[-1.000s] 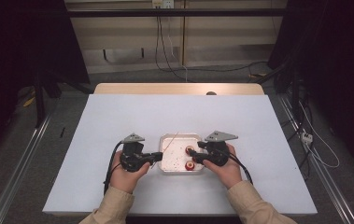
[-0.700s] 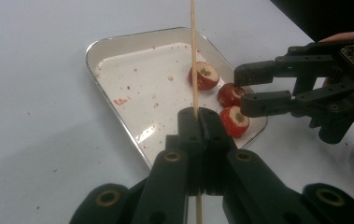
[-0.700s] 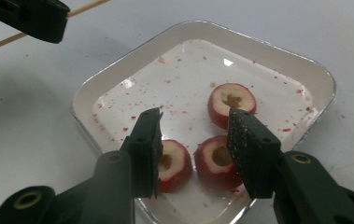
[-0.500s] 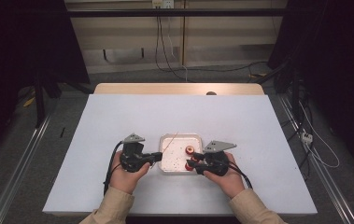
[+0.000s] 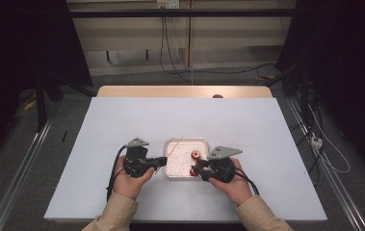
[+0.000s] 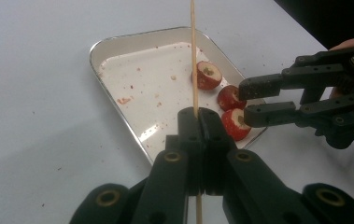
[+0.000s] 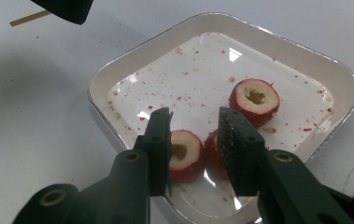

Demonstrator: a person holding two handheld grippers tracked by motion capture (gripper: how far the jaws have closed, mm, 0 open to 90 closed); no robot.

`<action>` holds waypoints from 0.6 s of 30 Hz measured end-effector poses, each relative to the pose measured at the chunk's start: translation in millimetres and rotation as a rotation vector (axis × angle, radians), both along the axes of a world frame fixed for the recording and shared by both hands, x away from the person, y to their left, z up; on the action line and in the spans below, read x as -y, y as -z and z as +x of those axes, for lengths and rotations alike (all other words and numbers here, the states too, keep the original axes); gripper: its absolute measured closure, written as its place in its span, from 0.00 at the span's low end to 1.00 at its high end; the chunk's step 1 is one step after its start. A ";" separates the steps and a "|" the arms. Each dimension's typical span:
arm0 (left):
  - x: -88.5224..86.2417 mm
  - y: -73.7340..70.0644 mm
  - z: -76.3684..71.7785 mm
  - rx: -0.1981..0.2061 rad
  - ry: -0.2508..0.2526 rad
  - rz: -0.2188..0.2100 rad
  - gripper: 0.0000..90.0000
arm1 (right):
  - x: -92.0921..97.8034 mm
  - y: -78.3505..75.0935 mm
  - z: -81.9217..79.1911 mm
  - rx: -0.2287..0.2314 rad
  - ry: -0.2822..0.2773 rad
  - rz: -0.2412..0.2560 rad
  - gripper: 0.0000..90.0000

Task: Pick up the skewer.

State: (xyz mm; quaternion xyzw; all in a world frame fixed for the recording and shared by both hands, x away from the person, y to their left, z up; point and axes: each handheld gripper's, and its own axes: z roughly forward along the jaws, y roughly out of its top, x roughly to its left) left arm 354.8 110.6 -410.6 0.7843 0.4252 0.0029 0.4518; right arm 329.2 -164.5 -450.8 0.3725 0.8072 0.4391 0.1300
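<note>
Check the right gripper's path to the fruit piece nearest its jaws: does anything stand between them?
Nothing visible does. The right gripper is open just above the nearest fruit piece in the tray; a second piece lies close beside it.

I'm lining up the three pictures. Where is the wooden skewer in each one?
High view: the wooden skewer slants from the left tool across the white tray's far-left corner.
Left gripper view: the skewer runs straight up the middle, pinched in the shut left tool.
Right gripper view: just its end shows at top left.
Shared landmark: the white tray with three red fruit pieces.
</note>
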 end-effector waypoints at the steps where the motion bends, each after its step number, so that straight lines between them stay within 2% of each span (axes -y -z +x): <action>1: 0.1 0.0 -0.1 -0.003 0.000 0.000 0.99 | 0.6 0.1 0.4 -0.007 0.002 0.010 0.75; 3: 0.3 -0.2 -0.5 -0.001 0.001 -0.001 0.99 | -0.1 0.4 0.7 0.000 -0.012 0.009 0.75; 7: -0.1 -1.2 -0.8 0.003 0.000 -0.002 0.99 | -2.8 -0.6 0.2 -0.017 -0.017 0.022 0.77; 9: -0.3 -0.7 -0.3 0.003 0.003 0.000 0.99 | -6.4 1.5 1.5 -0.019 -0.023 -0.003 0.78; 11: -0.6 -0.4 -0.3 0.001 0.001 -0.001 0.99 | -10.5 3.7 3.6 -0.024 -0.026 0.011 0.77; 13: -1.4 -0.7 0.0 0.000 -0.005 -0.002 0.99 | -15.1 3.3 5.4 -0.015 -0.032 0.000 0.75; 18: -2.5 -0.8 0.6 -0.003 0.000 -0.003 0.99 | -20.9 6.8 11.7 -0.046 -0.003 0.044 0.64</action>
